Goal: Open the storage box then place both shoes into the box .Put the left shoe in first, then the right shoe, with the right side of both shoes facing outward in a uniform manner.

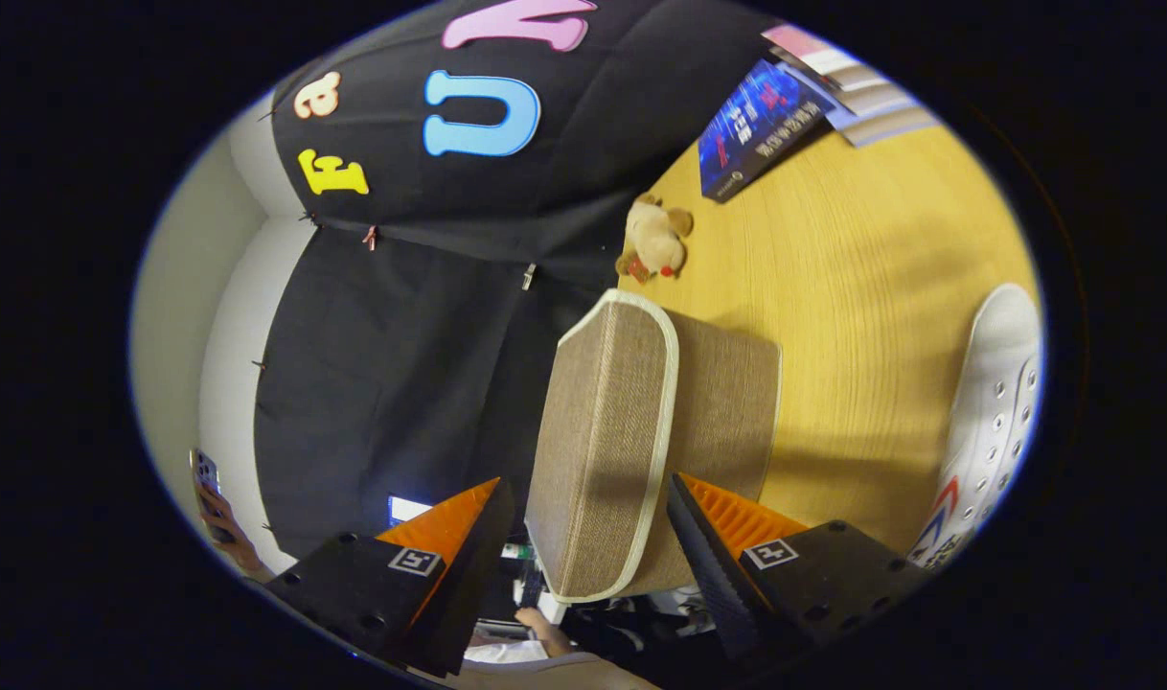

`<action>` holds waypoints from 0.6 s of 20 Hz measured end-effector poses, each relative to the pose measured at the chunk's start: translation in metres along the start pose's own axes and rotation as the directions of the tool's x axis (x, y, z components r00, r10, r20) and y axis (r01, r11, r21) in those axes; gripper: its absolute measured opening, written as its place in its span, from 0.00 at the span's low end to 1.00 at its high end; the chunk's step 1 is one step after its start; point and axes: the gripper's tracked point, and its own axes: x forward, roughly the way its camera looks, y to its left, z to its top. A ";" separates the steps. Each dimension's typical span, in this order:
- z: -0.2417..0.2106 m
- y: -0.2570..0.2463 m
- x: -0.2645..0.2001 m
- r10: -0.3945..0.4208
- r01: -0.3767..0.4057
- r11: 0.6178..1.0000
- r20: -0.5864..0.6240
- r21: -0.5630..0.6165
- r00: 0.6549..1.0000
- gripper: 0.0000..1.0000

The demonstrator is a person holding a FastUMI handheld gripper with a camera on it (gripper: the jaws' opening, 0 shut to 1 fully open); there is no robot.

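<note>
The wooden table appears rolled sideways, so you are holding the gripper tilted. Its fingers stand apart, straddling the near end of the storage box without visibly pressing it. The box is woven brown fabric with pale piping, its long axis running away from the fingers. A white laced shoe lies well apart on the table.
</note>
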 end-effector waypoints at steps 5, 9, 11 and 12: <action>-0.014 -0.010 0.015 0.102 -0.093 0.983 -0.050 0.155 0.994 0.97; -0.024 -0.009 0.030 0.169 -0.149 0.962 -0.070 0.230 0.983 0.96; -0.023 -0.010 0.032 0.194 -0.171 0.950 -0.062 0.259 0.979 0.95; -0.023 -0.013 0.035 0.192 -0.169 0.950 -0.064 0.263 0.979 0.95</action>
